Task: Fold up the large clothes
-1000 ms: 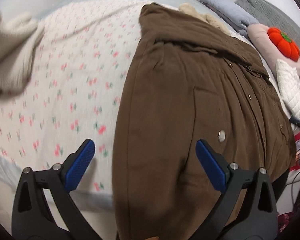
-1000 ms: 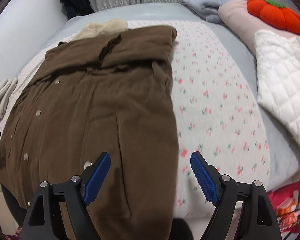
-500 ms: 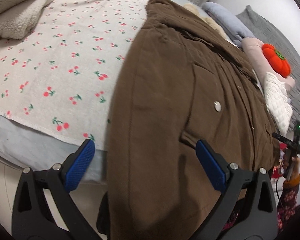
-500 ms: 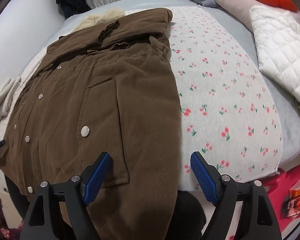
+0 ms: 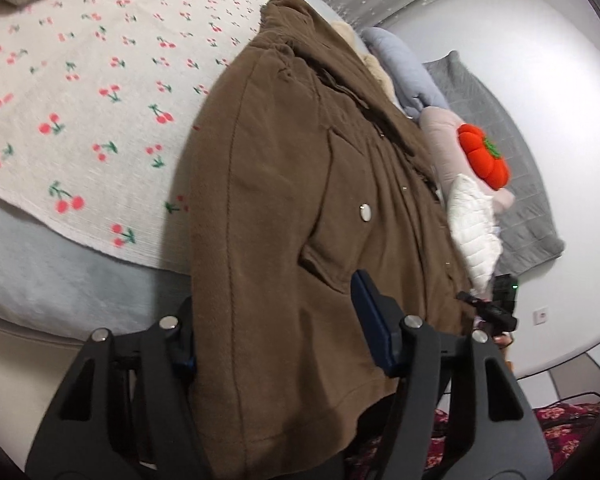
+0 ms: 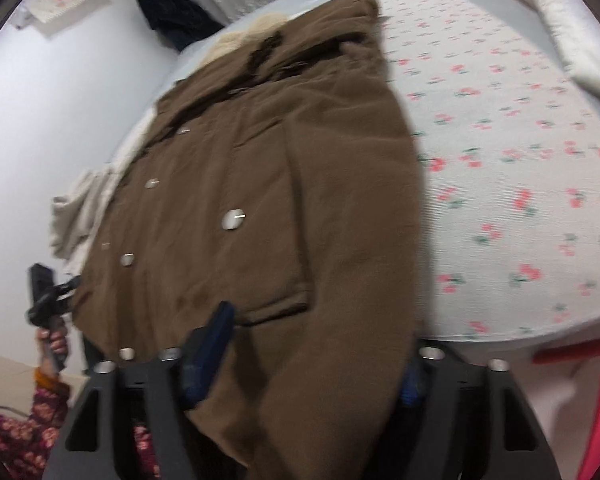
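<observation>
A brown button-front coat [image 5: 284, 168] lies flat on the cherry-print sheet [image 5: 80, 100], its hem hanging over the bed's near edge. My left gripper [image 5: 272, 292] straddles the hem's left corner. Its jaws are closing with the cloth between them, and the left pad is half hidden behind the coat's edge. In the right wrist view, the coat [image 6: 280, 160] fills the middle and my right gripper [image 6: 320, 328] straddles the hem's right corner. These jaws are closing too, with cloth between them and one pad behind the coat's edge. Neither grip looks pinched tight.
An orange pumpkin cushion [image 5: 482, 156], a pink pillow, a white quilted piece [image 5: 472, 220] and a grey blanket [image 5: 512, 184] lie along the bed's right side. A cream garment [image 6: 80, 208] sits left of the coat. A dark garment [image 6: 172, 12] hangs by the wall.
Both grippers came down and forward onto the coat's hem. Their jaws narrowed from wide open, and the cloth now lies between the fingers.
</observation>
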